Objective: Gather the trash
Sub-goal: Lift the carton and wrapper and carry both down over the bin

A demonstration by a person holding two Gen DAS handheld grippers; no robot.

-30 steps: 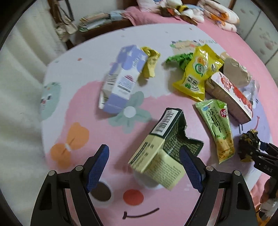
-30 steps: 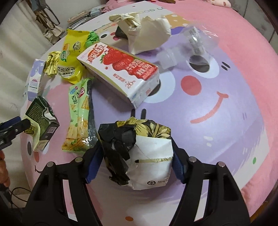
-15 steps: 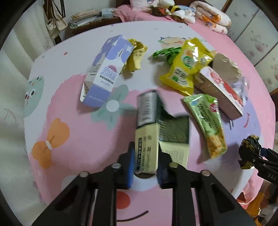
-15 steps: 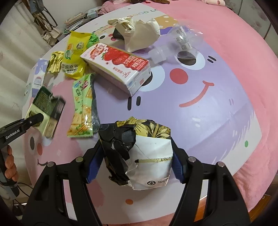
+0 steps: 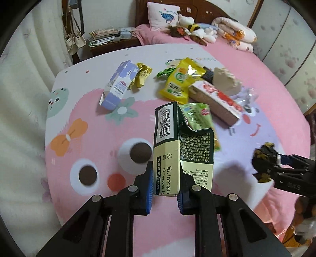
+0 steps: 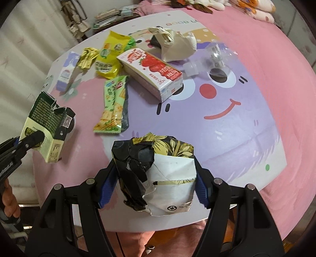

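Both grippers loaded — cartons lifted clear of the tabletop

The left gripper has its fingers clamped on the lower end of the torn green carton, held upright above the tabletop's near-left area. The carton is likely light, thin board, easily crushed, so grip the intact folded end. The right gripper pinches the crumpled floral carton by its sides at the near edge, pointing forward.

a round cartoon-print cover in pink, white and lilac lies over the surface. behind it, a pink bed carries a white pillow, plush toys and a rolled quilt. papers are stacked on a dark nightstand; bags hang beside it.
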